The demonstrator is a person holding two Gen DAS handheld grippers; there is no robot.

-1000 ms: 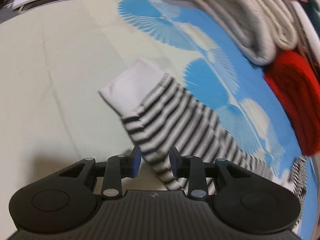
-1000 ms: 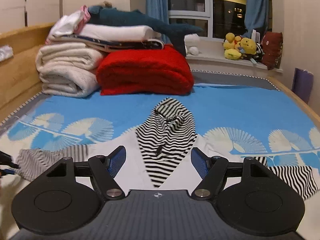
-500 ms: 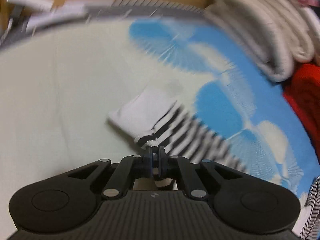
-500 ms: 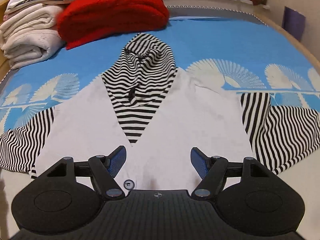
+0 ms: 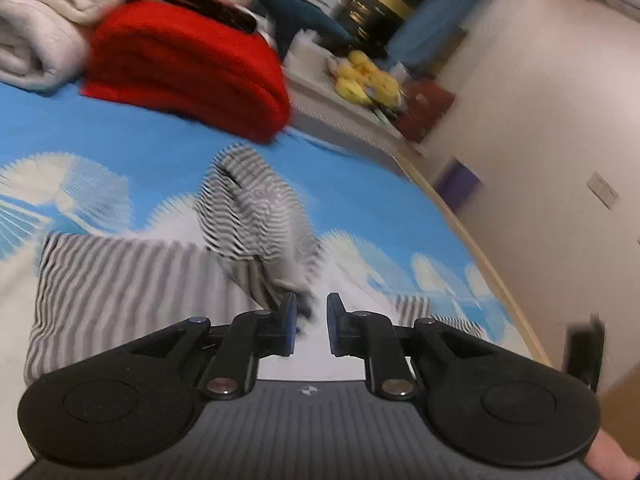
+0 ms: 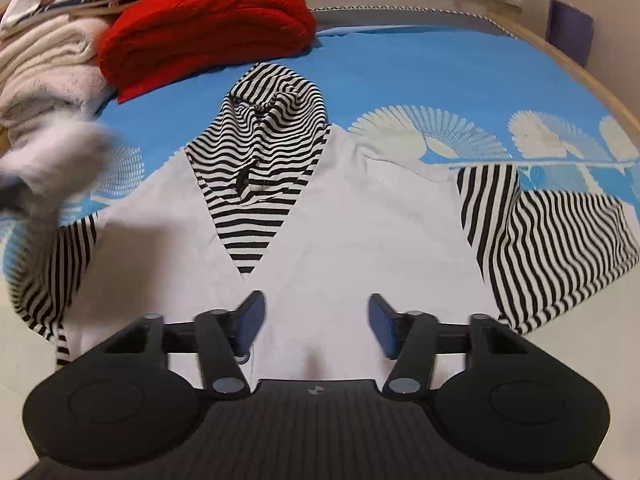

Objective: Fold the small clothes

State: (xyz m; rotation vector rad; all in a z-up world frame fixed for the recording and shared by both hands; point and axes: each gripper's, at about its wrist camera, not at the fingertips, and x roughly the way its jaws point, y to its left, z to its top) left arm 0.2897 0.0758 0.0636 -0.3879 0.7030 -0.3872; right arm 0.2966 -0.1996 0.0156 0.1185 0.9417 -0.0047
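Note:
A small white hoodie (image 6: 352, 248) with black-and-white striped hood (image 6: 264, 140) and sleeves lies flat on the bed. Its right sleeve (image 6: 552, 236) is spread out to the right. Its left sleeve (image 5: 132, 292) is lifted and folded inward over the body; its white cuff (image 6: 52, 156) shows blurred at the left of the right wrist view. My left gripper (image 5: 311, 322) is above the garment with its jaws a little apart and cloth blurred between them. My right gripper (image 6: 316, 322) is wide open and empty over the hoodie's lower hem.
A folded red blanket (image 6: 208, 20) and a stack of cream towels (image 6: 44, 72) lie at the head of the blue patterned bedspread (image 6: 420, 72). Plush toys (image 5: 368, 80) sit on the window ledge. The wooden bed edge (image 5: 472, 240) runs along the right, by the wall.
My left gripper closed on the left sleeve near its cuff, lifted it and swung it right over the hoodie; its jaws now stand slightly apart. My right gripper came down closer to the hem, still open.

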